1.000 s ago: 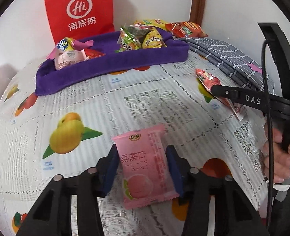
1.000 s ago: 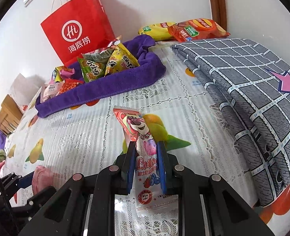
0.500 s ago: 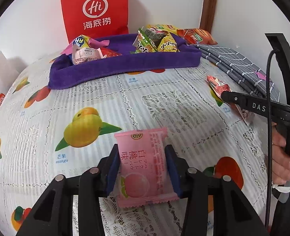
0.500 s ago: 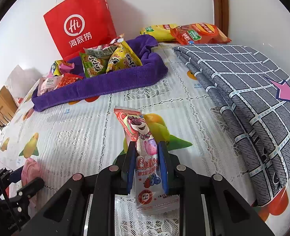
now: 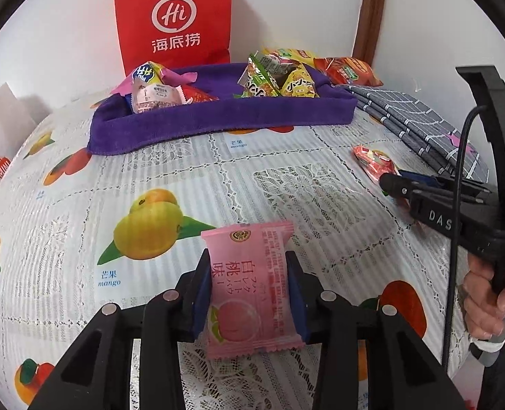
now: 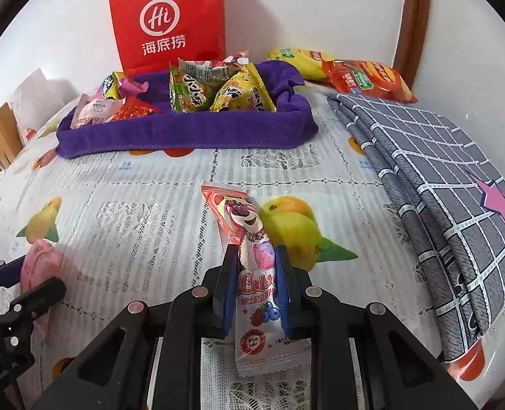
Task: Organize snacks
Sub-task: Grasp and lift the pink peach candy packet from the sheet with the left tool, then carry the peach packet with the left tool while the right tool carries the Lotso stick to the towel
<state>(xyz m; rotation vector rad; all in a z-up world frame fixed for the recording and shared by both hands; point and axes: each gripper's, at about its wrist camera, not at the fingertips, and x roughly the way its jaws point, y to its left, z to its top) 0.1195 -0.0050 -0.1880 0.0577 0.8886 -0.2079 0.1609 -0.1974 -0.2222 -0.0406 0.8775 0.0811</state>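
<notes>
My left gripper [image 5: 249, 294] is shut on a pink peach snack packet [image 5: 249, 287], held above the fruit-print tablecloth. My right gripper [image 6: 255, 290] is shut on a long red-and-white Lotso bear snack packet [image 6: 252, 259], also lifted off the cloth. A purple cloth tray [image 5: 218, 119] [image 6: 190, 133] at the back holds several snack packets in two groups, left and right. In the left wrist view the right gripper [image 5: 389, 181] shows at the right with its packet [image 5: 372, 164]. In the right wrist view the left gripper [image 6: 40, 290] shows at lower left with the pink packet [image 6: 40, 259].
A red paper bag [image 5: 173, 20] [image 6: 167, 24] stands against the wall behind the tray. A folded grey checked cloth [image 6: 440, 177] [image 5: 416, 119] lies on the right. Yellow and orange chip bags [image 6: 355, 71] lie at the back right. A wooden post [image 5: 368, 13] runs up the wall.
Both grippers have lifted their packets and moved forward toward the purple tray, which now looks nearer. Both stay shut on their packets.
</notes>
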